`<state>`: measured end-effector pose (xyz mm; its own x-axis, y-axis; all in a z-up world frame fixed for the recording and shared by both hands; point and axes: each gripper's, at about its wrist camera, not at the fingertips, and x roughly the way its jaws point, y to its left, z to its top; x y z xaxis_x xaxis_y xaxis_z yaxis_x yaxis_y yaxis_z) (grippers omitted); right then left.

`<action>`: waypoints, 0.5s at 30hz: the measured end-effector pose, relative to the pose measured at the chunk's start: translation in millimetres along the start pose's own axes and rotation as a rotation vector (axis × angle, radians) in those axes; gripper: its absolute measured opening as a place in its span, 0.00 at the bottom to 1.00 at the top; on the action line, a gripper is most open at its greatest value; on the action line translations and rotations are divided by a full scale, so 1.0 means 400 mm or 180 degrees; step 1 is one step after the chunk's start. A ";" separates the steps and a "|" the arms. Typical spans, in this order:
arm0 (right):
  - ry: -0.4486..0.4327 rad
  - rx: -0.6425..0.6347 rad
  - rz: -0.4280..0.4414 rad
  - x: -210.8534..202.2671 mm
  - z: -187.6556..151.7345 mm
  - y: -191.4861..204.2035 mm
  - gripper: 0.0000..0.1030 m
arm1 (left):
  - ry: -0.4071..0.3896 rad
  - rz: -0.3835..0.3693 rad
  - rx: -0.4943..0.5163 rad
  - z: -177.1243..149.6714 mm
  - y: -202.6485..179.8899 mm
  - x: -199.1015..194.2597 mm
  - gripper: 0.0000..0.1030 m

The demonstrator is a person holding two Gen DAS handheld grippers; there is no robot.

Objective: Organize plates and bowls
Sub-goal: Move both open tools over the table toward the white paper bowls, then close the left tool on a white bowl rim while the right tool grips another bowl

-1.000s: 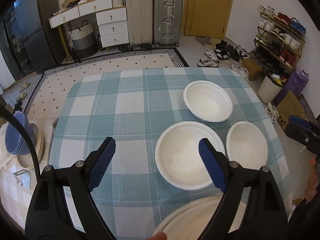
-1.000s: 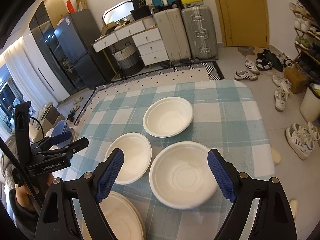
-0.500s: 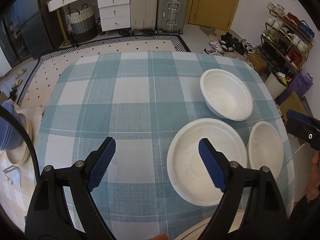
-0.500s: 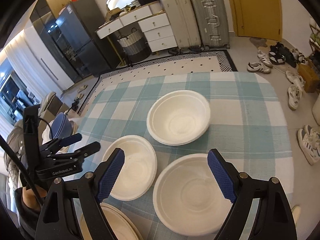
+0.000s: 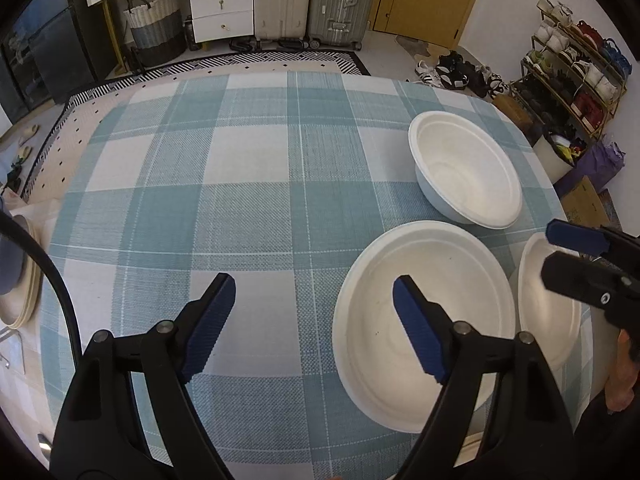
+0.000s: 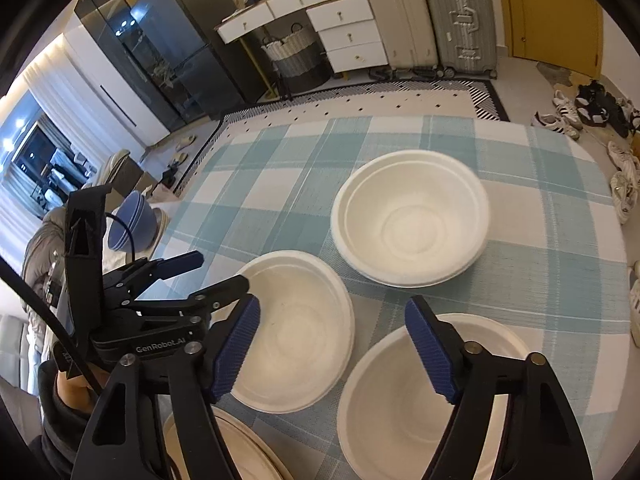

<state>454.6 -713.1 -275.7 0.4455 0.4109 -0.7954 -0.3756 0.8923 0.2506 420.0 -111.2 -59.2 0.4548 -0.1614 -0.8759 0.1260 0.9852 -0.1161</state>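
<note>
Three white bowls stand on the checked tablecloth (image 5: 248, 184): a far bowl (image 5: 466, 168) (image 6: 408, 216), a middle bowl (image 5: 424, 320) (image 6: 296, 332) and a near right bowl (image 5: 548, 312) (image 6: 420, 400). My left gripper (image 5: 314, 324) (image 6: 218, 272) hovers over the middle bowl's left rim, one blue pad above the bowl's inside; its jaws are closing and touch nothing. My right gripper (image 6: 332, 350) (image 5: 556, 254) hangs over the gap between the middle and near right bowls; its jaws are closing, with both bowls' rims below them and nothing gripped.
Cream plates (image 6: 224, 448) lie stacked at the table's near edge. Blue bowls (image 6: 132, 220) and more plates (image 5: 20, 292) sit on a low stand left of the table. A shoe rack (image 5: 576, 60) stands to the right, suitcases (image 5: 336, 0) and drawers beyond the rug.
Both grippers have sunk toward the table and their jaws have narrowed a little. The bowls loom larger, and the near plates have slid out of the left wrist view.
</note>
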 end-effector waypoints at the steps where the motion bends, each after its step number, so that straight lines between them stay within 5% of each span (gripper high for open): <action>1: 0.0013 -0.0012 0.0001 0.006 0.001 0.002 0.74 | 0.0015 -0.0014 -0.0005 -0.001 0.001 0.008 0.74; 15: 0.0302 -0.0128 -0.0075 0.096 0.002 0.005 0.49 | 0.0191 -0.0131 -0.0021 -0.006 0.002 0.078 0.46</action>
<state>471.6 -695.5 -305.4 0.3764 0.3687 -0.8499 -0.3992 0.8924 0.2104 432.3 -115.3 -87.7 0.3957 -0.1982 -0.8968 0.1375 0.9782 -0.1555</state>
